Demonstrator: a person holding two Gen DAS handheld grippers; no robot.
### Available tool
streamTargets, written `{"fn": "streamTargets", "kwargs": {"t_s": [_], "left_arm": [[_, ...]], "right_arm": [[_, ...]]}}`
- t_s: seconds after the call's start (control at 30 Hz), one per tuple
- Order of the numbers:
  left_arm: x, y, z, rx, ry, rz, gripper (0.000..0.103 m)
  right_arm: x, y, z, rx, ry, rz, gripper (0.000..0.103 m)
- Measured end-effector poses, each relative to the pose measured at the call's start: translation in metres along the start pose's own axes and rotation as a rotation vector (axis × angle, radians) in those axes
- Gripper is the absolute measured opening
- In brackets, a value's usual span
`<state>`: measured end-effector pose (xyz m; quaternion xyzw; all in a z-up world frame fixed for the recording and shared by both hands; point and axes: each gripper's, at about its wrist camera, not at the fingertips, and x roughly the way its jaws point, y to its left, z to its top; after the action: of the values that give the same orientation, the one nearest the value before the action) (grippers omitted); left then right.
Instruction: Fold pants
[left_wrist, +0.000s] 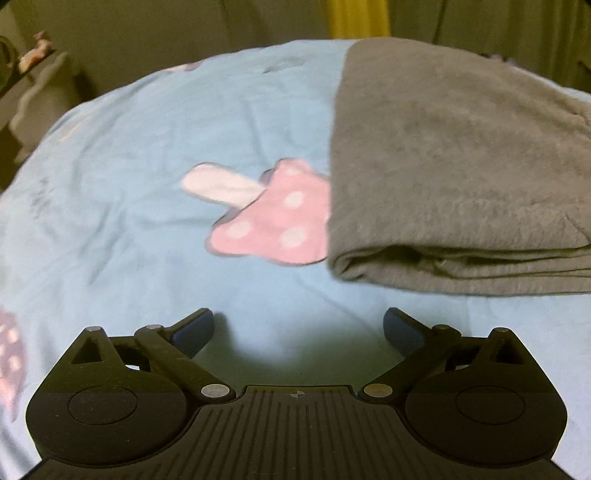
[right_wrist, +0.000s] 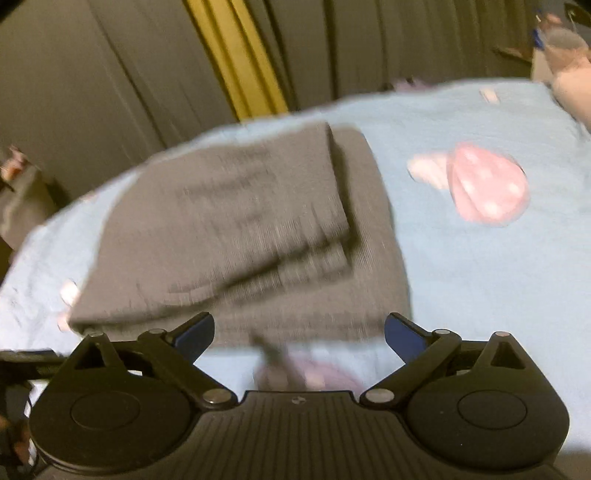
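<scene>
Nearest to us are two claws, one per hand. The left claw stands wide, its two blue-padded fingers far apart with only bare sheet between them. The right claw is just as wide; nothing sits between its pads, and the near edge of the cloth lies just beyond its tips.

We count one pair of pants, grey, folded into a thick rectangular stack. From the left wrist view it lies to the right of the claw, its layered folded edge facing us, and it rests flat on the bed. From the right wrist view the same pants sit straight ahead, with a smaller folded layer lying on top of a wider one; the picture is blurred, so we cannot count the layers.

The surface is a bed covered with one light blue sheet, lightly creased. On it we count two pink spotted mushroom prints in the left view: one whole mushroom just beside the pants' left edge, partly tucked under it, and part of another at the lower left border. The right view shows one pink mushroom to the right of the pants, well apart from them.

Beyond the bed hang grey curtains with one yellow strip between them. A dark shelf with small blurred items stands at far left.
</scene>
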<state>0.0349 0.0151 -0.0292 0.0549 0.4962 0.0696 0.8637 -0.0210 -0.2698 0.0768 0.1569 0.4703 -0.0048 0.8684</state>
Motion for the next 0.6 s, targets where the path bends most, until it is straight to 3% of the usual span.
{"fn": "streamTargets", "kwargs": {"t_s": [0.07,0.2,0.33,0.5,0.6], "left_arm": [[-0.01,0.002,-0.003,-0.021,0.014,0.002,0.102],[-0.034,0.001,-0.009,-0.026,0.006,-0.034,0.102],[-0.064,-0.014,-0.012,0.041,-0.056,-0.005,0.102],[-0.089,-0.021,-0.009,0.06,-0.102,-0.115,0.102],[-0.091,-0.022,0.0,0.015,-0.059,-0.199,0.102]], "right_arm": [[-0.005,0.002,-0.009,0.028,0.038,0.006,0.099],[-0.018,0.021,-0.016,-0.024,0.06,-0.1,0.099],[-0.039,0.034,-0.011,-0.084,0.054,-0.076,0.099],[-0.055,0.035,-0.003,-0.033,0.016,0.017,0.099],[-0.053,0.038,0.007,-0.007,0.029,-0.018,0.099]]}}
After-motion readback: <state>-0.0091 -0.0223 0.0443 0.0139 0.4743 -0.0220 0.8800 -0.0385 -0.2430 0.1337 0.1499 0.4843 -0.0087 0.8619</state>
